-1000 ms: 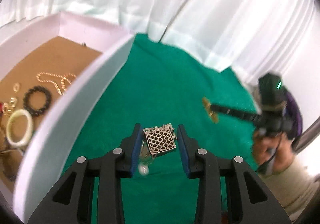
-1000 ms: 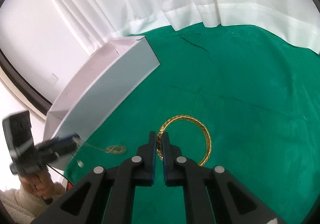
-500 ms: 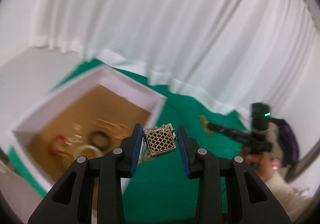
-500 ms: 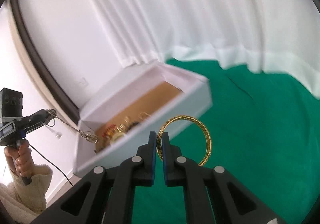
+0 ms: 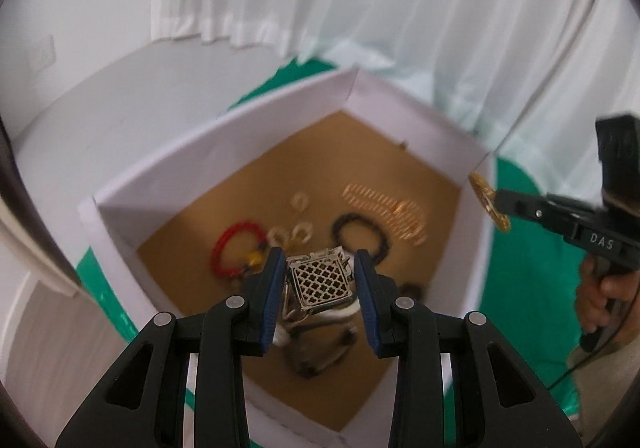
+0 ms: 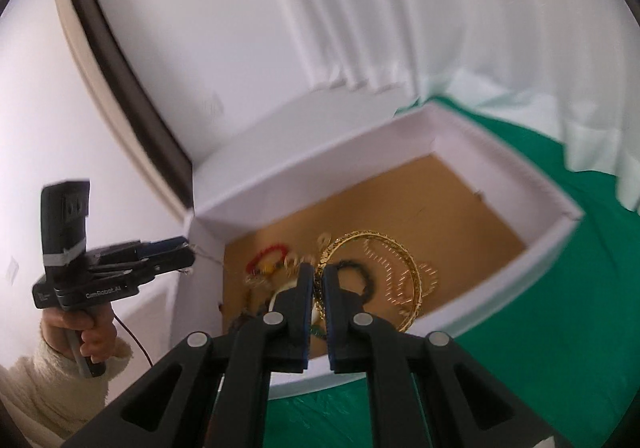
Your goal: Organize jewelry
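Box: white-walled open box [image 5: 224, 151] with a brown cardboard floor, on green cloth [image 6: 560, 308], right beneath both grippers.
Box contents: red beaded bracelet [image 5: 236, 248], black beaded bracelet [image 5: 360, 232], loose gold chain [image 5: 384, 207], small pale rings [image 5: 300, 236]; nearer items blurred, can't tell.
Change: a second ago both tools were low over the cloth beside the box; now they hang above its open top.
Left gripper [image 5: 320, 284]: jaws partly open, blue pads clamped on a silver square lattice pendant [image 5: 322, 284], its chain dangling below, over the near end of the box.
Right gripper [image 6: 318, 288]: jaws nearly closed, pinching the rim of a gold bangle [image 6: 384, 268], held over the box floor.
Backdrop: white curtain [image 5: 360, 7].
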{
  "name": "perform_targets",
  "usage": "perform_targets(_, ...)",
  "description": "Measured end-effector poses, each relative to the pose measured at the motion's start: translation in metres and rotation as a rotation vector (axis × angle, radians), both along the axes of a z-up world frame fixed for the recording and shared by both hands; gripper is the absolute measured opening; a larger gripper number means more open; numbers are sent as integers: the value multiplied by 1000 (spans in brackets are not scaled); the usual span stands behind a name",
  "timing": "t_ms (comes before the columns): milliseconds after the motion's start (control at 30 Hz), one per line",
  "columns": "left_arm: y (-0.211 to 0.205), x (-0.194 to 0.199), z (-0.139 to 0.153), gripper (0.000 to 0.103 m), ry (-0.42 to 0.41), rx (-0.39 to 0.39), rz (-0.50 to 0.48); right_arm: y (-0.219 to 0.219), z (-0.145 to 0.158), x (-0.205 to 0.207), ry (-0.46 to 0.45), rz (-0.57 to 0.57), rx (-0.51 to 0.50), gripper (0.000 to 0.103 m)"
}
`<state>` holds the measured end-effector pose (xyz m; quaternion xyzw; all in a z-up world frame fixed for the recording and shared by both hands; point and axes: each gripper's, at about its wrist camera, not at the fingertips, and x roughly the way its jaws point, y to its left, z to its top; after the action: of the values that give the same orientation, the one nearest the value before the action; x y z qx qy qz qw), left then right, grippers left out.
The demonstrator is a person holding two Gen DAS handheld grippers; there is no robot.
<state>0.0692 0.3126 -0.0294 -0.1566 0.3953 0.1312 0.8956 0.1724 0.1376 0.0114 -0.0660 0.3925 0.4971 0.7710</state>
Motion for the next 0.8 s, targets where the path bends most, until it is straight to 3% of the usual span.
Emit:
perform_targets(200,-17,9,-32,39,97,64,-18,50,-52,-8,16,51,-200,9)
perform_targets(267,-25,6,-31,56,98,117,-18,53,-57,-8,19,31,-224,10)
perform_targets(333,-34,2,-23,86,78,175,-1,49,-52,-9,11,13,-215,44)
perform_targets(367,-38,0,-17,91,63,207,15,44,-46,-10,7,-4,-201,50)
perform_targets(433,-45,-3,-8,101,40,254,41,38,-36,-12,-11,-28,-184,53)
perform_targets(500,-49,-4,0,101,31,290,77,33,-28,-16,-46,-54,-186,54)
perform_targets(633,-56,-10,12,102,19,355,179,24,-12,-29,-132,-92,-178,73)
perform_targets(733,-65,-13,14,102,43,448,227,23,-9,-38,-175,-110,-201,77)
perform_targets(800,-66,-15,14,102,69,454,233,22,-10,-42,-188,-124,-221,77)
